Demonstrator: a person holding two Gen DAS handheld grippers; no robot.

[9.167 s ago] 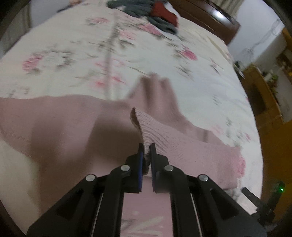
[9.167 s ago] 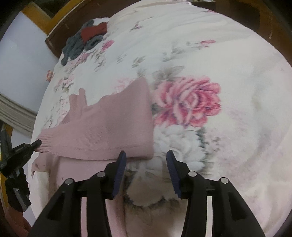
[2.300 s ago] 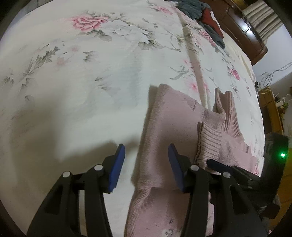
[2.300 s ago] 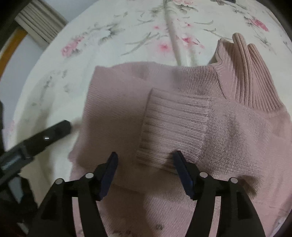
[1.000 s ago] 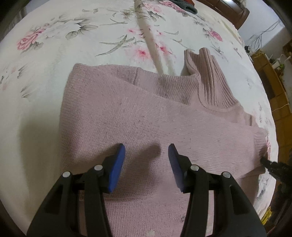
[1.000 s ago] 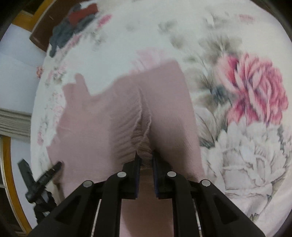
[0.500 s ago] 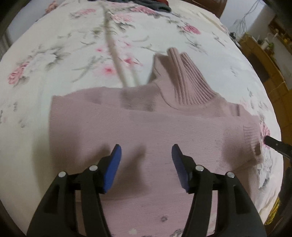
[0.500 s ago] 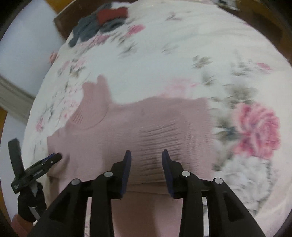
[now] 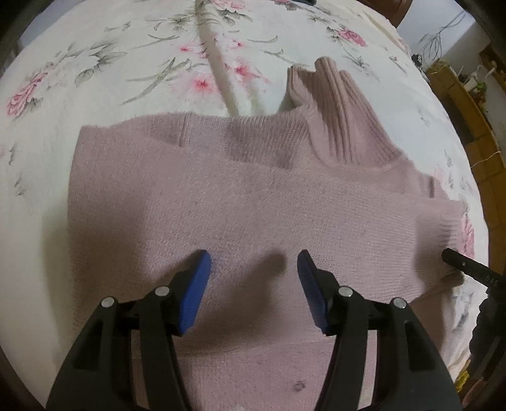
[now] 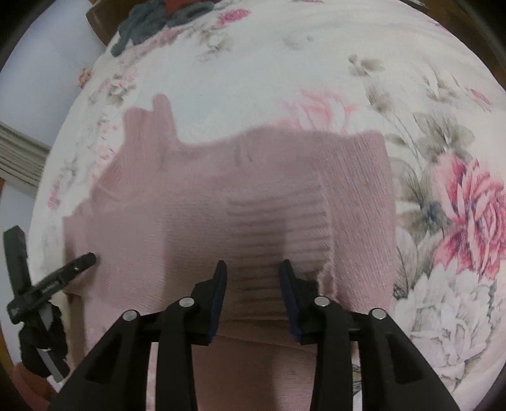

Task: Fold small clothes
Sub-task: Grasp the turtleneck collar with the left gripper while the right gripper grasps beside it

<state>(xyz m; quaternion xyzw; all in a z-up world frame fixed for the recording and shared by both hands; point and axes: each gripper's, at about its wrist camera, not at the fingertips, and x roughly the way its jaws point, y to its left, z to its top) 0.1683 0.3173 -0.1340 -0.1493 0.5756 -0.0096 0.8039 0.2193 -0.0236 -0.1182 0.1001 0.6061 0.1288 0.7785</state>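
- Left gripper [image 9: 251, 264]: jaws spread wide, holding nothing, poised over the pink sweater [image 9: 253, 202].
- Right gripper [image 10: 253, 276]: jaws parted, empty, above a ribbed cuff [image 10: 284, 227] folded across the sweater body.
- Sweater lies flat on the floral bed [image 9: 95, 47], turtleneck collar [image 9: 335, 113] pointing away.
- Dark clothes pile [image 10: 151, 19] at the far bed edge.

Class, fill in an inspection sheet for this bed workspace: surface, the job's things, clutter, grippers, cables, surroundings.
Surface: floral bedspread, creased down the middle.
Job's things: pink sweater flat, sleeves folded across, ribbed collar up, ribbed cuff on top.
Clutter: grey and red clothes pile at far edge.
Grippers: left gripper open above sweater; right gripper open above cuff.
Cables: wires on the wall.
Surroundings: wooden furniture beside bed.
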